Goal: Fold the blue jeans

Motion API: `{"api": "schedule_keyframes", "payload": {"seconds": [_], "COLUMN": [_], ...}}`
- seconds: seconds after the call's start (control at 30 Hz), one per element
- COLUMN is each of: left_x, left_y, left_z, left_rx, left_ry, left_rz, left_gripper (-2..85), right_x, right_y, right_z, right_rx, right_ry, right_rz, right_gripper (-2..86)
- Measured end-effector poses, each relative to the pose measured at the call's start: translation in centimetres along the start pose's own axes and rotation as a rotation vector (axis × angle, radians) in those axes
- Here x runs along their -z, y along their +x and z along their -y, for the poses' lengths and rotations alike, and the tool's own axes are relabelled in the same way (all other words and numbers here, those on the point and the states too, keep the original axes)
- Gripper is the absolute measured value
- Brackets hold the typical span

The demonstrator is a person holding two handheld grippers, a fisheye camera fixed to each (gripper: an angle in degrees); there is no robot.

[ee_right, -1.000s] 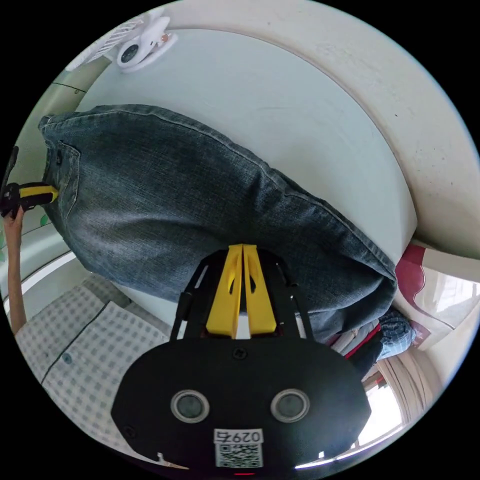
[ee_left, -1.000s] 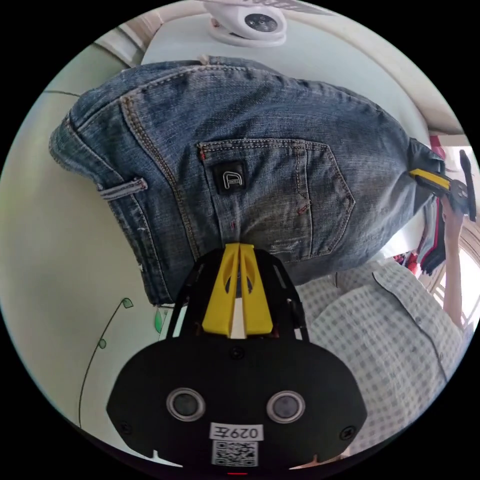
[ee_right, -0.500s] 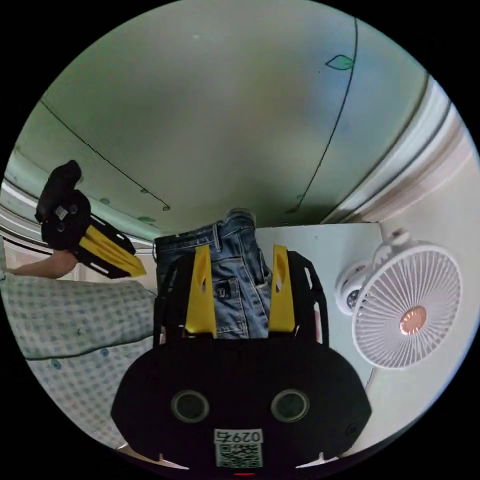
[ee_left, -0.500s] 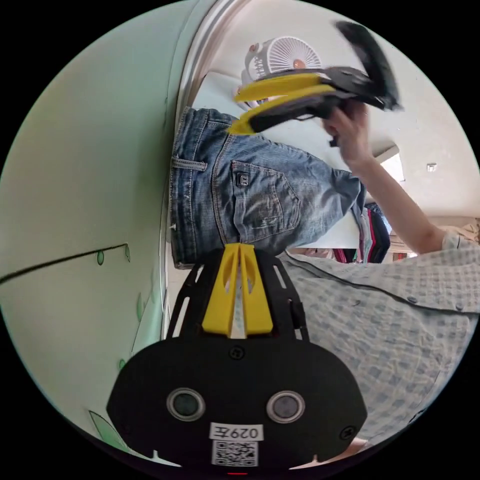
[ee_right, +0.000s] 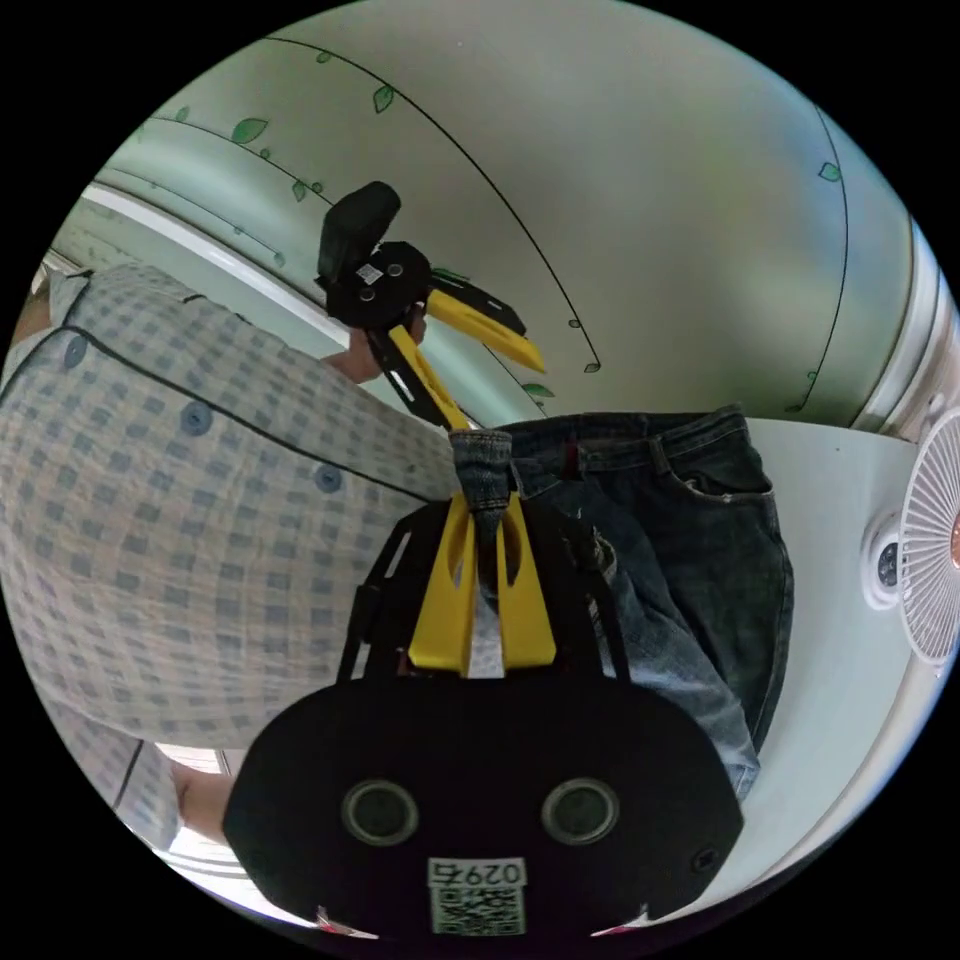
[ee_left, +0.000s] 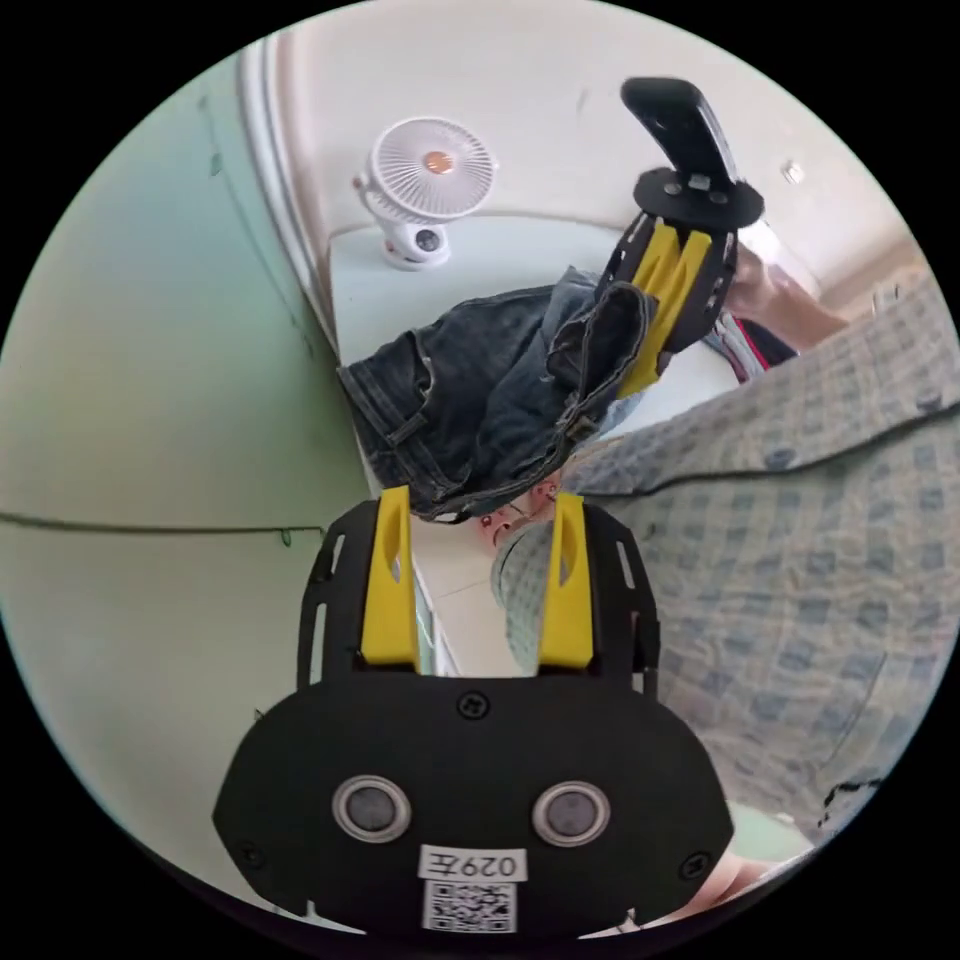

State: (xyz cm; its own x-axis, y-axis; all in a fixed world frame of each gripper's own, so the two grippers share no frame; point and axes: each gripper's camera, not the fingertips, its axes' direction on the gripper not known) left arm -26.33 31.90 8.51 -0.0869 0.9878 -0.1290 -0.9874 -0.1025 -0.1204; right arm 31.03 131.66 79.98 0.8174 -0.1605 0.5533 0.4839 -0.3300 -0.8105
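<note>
Jeans (ee_right: 690, 540): blue denim, bunched on the white table (ee_left: 520, 250), with the waistband toward the table edge that meets the green wall (ee_right: 620, 180). One fold of the cloth is lifted off the pile. In the left gripper view the jeans (ee_left: 480, 400) lie at the table corner near the person.

Right gripper (ee_right: 485, 530): its two yellow jaws are closed on a thick fold of the jeans, and the denim stands out past the tips. In the left gripper view the same gripper (ee_left: 665, 290) is above the pile with dark cloth held between its jaws.

Left gripper (ee_left: 478, 510): jaws apart, nothing between them. It is just beside the near edge of the jeans but does not touch them. In the right gripper view it (ee_right: 490, 380) is in front of the wall, also with jaws spread.

Table: white top, bare around the jeans, its one side against the wall.

Fan (ee_left: 432, 170): small and white, it stands on the table at the far corner, well apart from the jeans. In the right gripper view the fan (ee_right: 930, 540) is at the table edge.

Person: a checked shirt (ee_left: 780, 520) with buttons is near both grippers.
</note>
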Motion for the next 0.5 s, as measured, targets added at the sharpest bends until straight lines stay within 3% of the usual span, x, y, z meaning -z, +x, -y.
{"api": "schedule_keyframes", "payload": {"seconds": [0.3,0.43,0.5], "left_x": [-3.9,-6.3,-7.3], "left_y": [2.2,0.5,-2.2], "left_z": [5.1,6.0,5.5], "left_rx": [-0.352,-0.257,-0.066], "left_ry": [-0.136,-0.247,-0.224], "left_rz": [-0.070,-0.186,-0.226], "left_gripper": [14.7,3.8,2.0], "right_x": [1.7,1.8,0.0], "right_y": [-2.0,0.7,5.3], "right_z": [3.3,7.5,10.0], "right_rx": [0.167,0.103,-0.021], "right_ry": [-0.071,-0.139,-0.207], "right_rz": [0.001,-0.034,-0.137], "right_gripper": [0.7,0.9,1.2]}}
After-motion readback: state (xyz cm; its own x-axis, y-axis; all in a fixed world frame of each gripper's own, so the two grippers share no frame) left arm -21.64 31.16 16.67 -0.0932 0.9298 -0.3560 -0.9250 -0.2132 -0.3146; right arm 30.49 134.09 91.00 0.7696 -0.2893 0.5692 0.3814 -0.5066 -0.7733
